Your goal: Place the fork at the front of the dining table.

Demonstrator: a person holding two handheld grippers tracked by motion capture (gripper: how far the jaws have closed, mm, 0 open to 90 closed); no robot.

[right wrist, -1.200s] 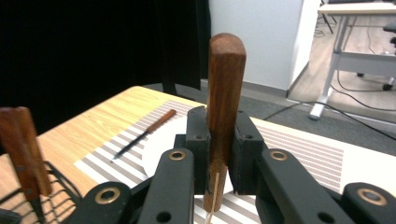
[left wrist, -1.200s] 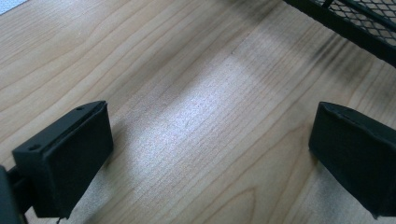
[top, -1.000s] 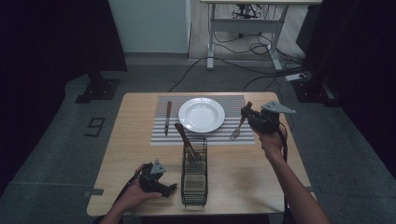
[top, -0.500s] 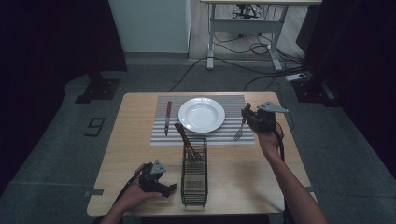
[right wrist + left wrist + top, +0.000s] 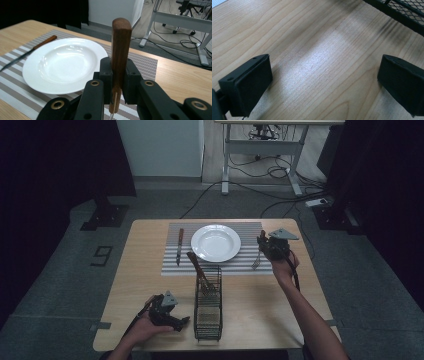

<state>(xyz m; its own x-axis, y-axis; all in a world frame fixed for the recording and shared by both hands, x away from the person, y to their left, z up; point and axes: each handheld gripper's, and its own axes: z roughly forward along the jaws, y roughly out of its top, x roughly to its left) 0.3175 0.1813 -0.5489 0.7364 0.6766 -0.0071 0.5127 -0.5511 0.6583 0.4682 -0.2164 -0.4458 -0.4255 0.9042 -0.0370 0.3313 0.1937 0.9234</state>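
My right gripper (image 5: 263, 245) is shut on the wooden handle of a fork (image 5: 256, 262), which hangs tines-down over the striped placemat (image 5: 245, 266) just right of the white plate (image 5: 216, 242). In the right gripper view the handle (image 5: 121, 47) stands upright between the jaws of that gripper (image 5: 117, 80), with the plate (image 5: 62, 63) beyond it. A wooden-handled knife (image 5: 179, 246) lies on the mat left of the plate. My left gripper (image 5: 181, 322) rests near the table's front edge beside the black mesh caddy (image 5: 207, 312). It (image 5: 324, 80) is open over bare wood.
The mesh caddy holds a wooden-handled utensil (image 5: 197, 267) leaning up and to the left. Its corner (image 5: 402, 10) shows at the upper right of the left gripper view. A desk frame with cables (image 5: 260, 150) stands on the floor behind the table.
My right gripper has sunk a little with the fork, closer to the mat beside the plate. The left gripper has stayed put.
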